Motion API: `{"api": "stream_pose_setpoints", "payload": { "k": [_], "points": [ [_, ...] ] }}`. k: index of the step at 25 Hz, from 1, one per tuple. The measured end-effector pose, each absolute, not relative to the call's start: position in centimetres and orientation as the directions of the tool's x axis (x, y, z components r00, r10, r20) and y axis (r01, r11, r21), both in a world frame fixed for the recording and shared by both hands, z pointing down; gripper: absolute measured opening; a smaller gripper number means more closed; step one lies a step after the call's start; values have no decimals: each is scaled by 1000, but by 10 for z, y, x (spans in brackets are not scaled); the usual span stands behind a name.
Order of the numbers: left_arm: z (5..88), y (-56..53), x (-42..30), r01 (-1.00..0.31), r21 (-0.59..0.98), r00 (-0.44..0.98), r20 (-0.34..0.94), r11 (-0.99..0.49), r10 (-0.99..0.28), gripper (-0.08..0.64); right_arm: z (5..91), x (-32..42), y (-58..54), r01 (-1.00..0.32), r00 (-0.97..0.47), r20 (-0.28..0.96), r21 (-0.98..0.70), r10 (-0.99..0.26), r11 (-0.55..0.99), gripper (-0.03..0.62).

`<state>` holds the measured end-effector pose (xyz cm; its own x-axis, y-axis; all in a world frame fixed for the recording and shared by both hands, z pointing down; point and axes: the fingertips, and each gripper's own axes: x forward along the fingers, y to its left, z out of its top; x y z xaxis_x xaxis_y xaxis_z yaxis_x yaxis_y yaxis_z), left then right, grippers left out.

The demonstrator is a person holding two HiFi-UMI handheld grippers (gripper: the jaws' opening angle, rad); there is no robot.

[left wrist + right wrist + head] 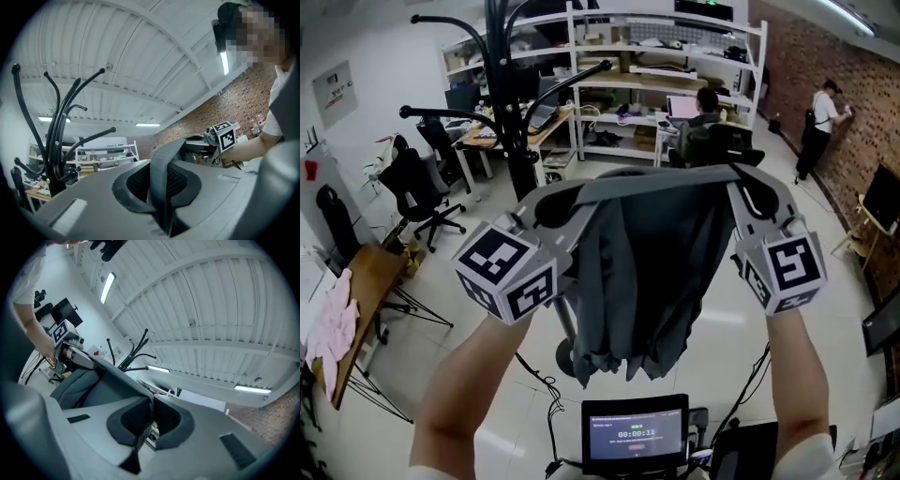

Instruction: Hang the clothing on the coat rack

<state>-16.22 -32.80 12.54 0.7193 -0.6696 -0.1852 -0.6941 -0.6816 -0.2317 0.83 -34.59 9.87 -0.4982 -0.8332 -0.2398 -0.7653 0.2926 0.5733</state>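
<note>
left gripper (542, 208) jaws pressed together on the top edge of the grey garment (645, 272); in the left gripper view a band of fabric runs straight through between the pads. right gripper (742, 192) is clamped on the other end of that edge, a thin fold of cloth pinched between its pads. garment is held up, stretched between the two, top edge taut and roughly level, the rest hanging in folds above the floor. black coat rack (510, 122) stands behind the left gripper, its arms curving up and out above; garment is in the grippers, not yet on the rack. small screen (635, 433) sits below the garment. shelves (666, 84) and a black office chair (417, 192) well behind
</note>
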Motion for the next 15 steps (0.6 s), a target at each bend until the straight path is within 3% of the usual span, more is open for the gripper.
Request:
{"api": "stream_pose_setpoints", "payload": {
  "k": [15],
  "points": [
    [70,-342,-234,-864,-324,468,-231,-386,-853,21,50,-74,-412,-651,-729,-317,597,-607,469,15]
  ]
}}
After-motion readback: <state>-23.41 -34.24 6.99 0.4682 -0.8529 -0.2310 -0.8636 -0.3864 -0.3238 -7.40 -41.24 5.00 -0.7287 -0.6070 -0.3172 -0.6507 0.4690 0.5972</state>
